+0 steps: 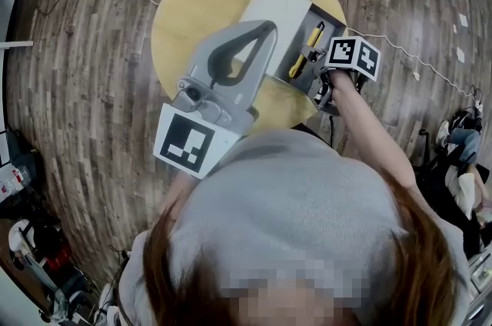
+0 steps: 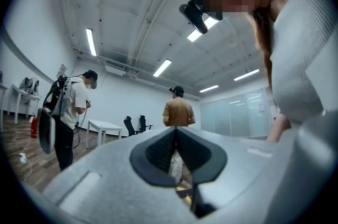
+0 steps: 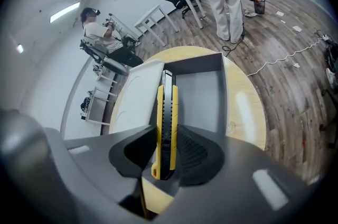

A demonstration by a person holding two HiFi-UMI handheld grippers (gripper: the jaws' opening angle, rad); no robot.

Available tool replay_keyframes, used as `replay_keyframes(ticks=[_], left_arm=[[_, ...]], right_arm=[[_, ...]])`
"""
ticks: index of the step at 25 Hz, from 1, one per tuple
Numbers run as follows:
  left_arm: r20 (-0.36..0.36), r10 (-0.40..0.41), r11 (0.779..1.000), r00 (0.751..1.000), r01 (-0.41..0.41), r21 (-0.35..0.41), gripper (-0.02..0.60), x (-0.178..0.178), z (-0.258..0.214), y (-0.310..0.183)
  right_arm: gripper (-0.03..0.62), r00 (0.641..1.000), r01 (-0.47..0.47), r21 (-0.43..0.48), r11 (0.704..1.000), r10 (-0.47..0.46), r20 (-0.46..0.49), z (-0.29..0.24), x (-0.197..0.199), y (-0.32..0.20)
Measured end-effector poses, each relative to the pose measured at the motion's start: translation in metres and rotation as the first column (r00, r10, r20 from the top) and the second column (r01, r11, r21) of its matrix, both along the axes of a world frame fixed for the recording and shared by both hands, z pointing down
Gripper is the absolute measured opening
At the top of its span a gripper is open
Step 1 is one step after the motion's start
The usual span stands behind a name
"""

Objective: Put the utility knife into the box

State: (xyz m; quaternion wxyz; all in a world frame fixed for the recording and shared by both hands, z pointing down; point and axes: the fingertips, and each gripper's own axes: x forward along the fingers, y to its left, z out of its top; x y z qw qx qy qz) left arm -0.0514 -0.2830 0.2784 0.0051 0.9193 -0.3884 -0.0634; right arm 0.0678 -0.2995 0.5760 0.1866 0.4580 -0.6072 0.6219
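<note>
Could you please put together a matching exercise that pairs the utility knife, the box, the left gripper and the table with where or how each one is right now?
Things:
1. yellow-and-black utility knife
2. grey rectangular box
3. left gripper
4. round yellow wooden table

Places or states:
A. jaws together, nothing between them
B. stands on the wood-plank floor
C. clamped in the right gripper
D. lies open on the tabletop

Pairs: 1-C, 2-D, 3-A, 4-B
</note>
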Motion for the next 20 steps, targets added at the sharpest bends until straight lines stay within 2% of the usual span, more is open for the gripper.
replay_keyframes(ticks=[5,13,20], left_arm=[[0.008,-0.003,1.000,1.000,0.003,-0.007,0.002,0.003,0.002,-0.001],[0.025,0.004,1.000,1.000,-0.003,-0.026,0.002,0.006,0.007,-0.002],[0.030,-0.005,1.000,1.000,0.005,-0.015,0.002,0.004,0.002,-0.005]], right_arm=[[0.121,1.000,-0.010,-0.057,0.998,0.009,-0.019,0.020,0.006,-0.001],[0.121,0.999,-0.021,-0.098,0.995,0.018,-0.031,0.035,0.003,-0.010],[0.121,0.998,-0.062,-0.147,0.987,0.060,-0.020,0.043,0.000,-0.017]])
